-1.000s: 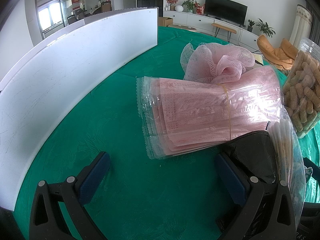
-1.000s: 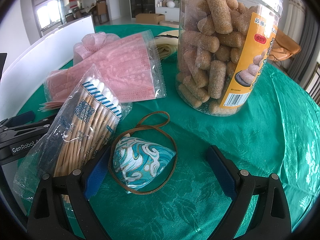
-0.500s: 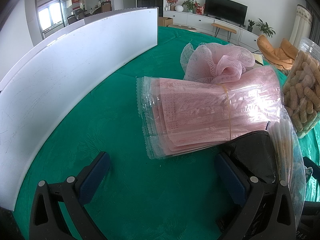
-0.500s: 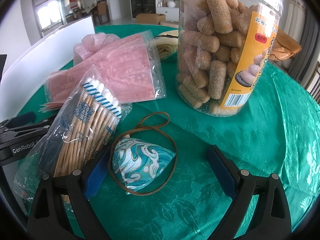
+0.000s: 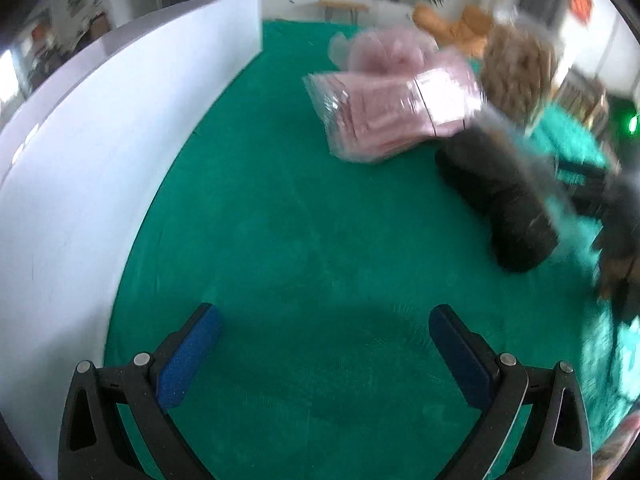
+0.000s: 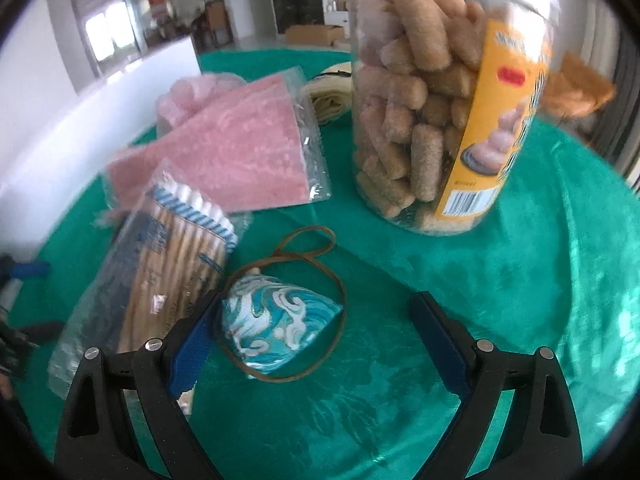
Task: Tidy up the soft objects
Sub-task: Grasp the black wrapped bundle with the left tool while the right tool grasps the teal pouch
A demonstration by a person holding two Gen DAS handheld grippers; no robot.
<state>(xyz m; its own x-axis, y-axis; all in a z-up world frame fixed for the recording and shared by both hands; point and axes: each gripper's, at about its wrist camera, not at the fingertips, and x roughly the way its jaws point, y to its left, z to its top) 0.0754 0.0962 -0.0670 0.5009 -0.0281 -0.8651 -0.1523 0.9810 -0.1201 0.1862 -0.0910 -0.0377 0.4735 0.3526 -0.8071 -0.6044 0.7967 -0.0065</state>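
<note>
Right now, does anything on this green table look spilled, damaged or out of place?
Nothing is spilled or damaged. One oddity among the soft things: the hard clear plastic jar of brown snack sticks. The clear bag of cotton swabs overlaps the pink packet of face masks.

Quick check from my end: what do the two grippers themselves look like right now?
Both match. The left gripper and right gripper each have two black plastic fingers with triangular cut-outs and silver screw heads, tipped with textured blue pads. No cables, markings or sleeves show.
</note>
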